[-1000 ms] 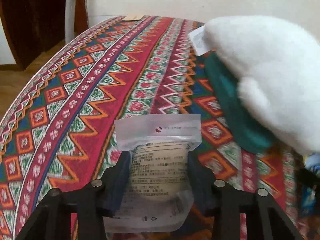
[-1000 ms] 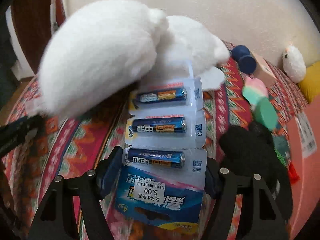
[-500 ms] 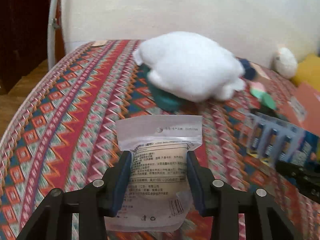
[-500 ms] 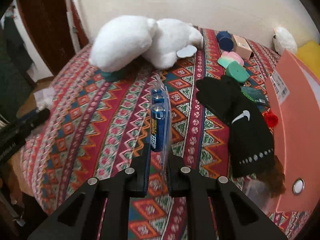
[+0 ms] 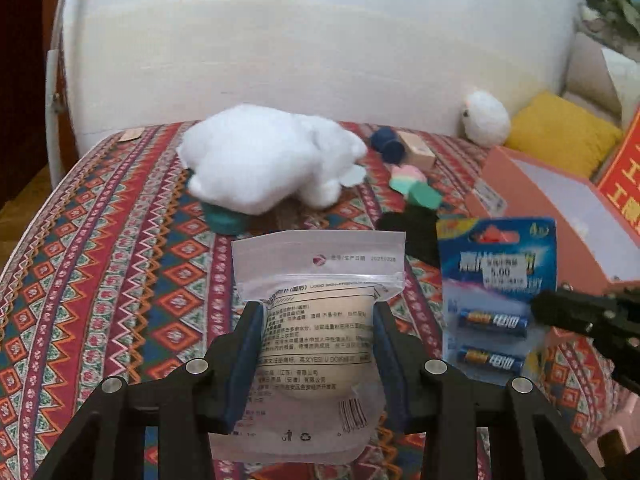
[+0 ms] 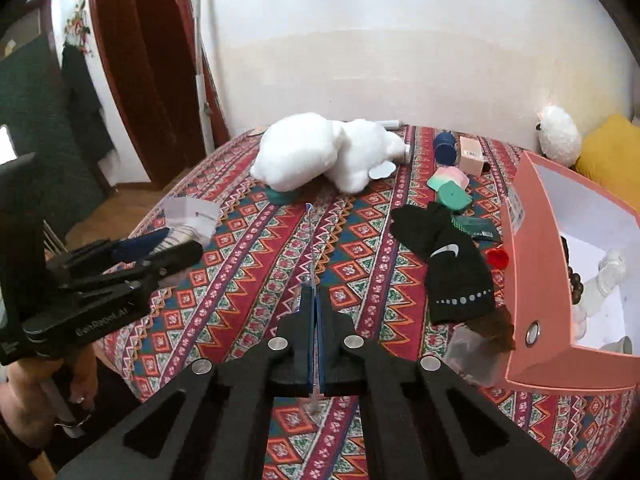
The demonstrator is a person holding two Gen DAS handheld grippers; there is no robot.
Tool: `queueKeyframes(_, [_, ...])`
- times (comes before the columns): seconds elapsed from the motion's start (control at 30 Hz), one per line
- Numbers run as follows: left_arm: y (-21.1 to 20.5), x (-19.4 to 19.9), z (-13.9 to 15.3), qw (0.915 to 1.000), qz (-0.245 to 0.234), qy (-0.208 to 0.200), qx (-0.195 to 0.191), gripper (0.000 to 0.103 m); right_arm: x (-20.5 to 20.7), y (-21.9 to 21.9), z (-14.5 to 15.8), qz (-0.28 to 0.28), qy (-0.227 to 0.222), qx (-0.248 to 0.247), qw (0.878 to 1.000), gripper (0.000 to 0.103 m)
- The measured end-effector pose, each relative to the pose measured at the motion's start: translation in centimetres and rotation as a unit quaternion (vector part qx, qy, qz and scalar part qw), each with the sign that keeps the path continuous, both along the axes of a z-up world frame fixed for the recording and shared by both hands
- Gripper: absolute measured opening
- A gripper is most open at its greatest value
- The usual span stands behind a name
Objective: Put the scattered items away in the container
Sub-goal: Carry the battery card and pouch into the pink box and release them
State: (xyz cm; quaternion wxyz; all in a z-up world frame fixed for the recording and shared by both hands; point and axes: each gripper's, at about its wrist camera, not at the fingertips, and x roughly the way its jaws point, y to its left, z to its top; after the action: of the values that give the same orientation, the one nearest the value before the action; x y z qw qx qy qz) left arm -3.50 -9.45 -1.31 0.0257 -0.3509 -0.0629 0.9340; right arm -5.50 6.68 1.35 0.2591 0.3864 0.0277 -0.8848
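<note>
My left gripper (image 5: 316,364) was clenched on a clear plastic pouch (image 5: 316,320), low in the centre of the left wrist frame, its pads pressing the pouch's two sides around a round, pale pad inside. I judged the pouch light, soft and slippery, so a hold across the padded middle seemed safer than one on the thin sealed top.

My right gripper (image 6: 314,344) was clamped on a battery card (image 6: 310,264), seen edge-on as a thin line at the centre of the right wrist frame. In the left wrist frame the same card (image 5: 498,288) showed its face at the right, price sticker above two batteries. I judged it stiff but thin, heavier at the battery end, and likely to swing if pinched at one edge only.

Beyond both, the patterned bedspread (image 6: 240,240) carried a white plush toy (image 6: 320,152) at upper centre and a black glove (image 6: 448,256) to its lower right. The pink box (image 6: 532,280), open at the right edge, already held pale items and was near the card.
</note>
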Motion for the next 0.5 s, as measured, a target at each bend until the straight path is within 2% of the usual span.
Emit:
queueKeyframes(0.13, [1.5,-0.2,0.0,0.9998,-0.012,-0.009,0.009,0.045,0.5,1.2,0.3,-0.005,-0.001,-0.005,1.000,0.000])
queueKeyframes(0.3, [3.7,0.6,2.1,0.9993,-0.033,0.019,0.001,0.045,2.4,3.8,3.1,-0.012,0.032,-0.031,0.999,0.000])
queueKeyframes(0.5, [7.8,1.6,5.1,0.9955,-0.080,0.051,0.004,0.045,5.5,7.7,6.3,-0.036,0.076,-0.051,0.995,0.000])
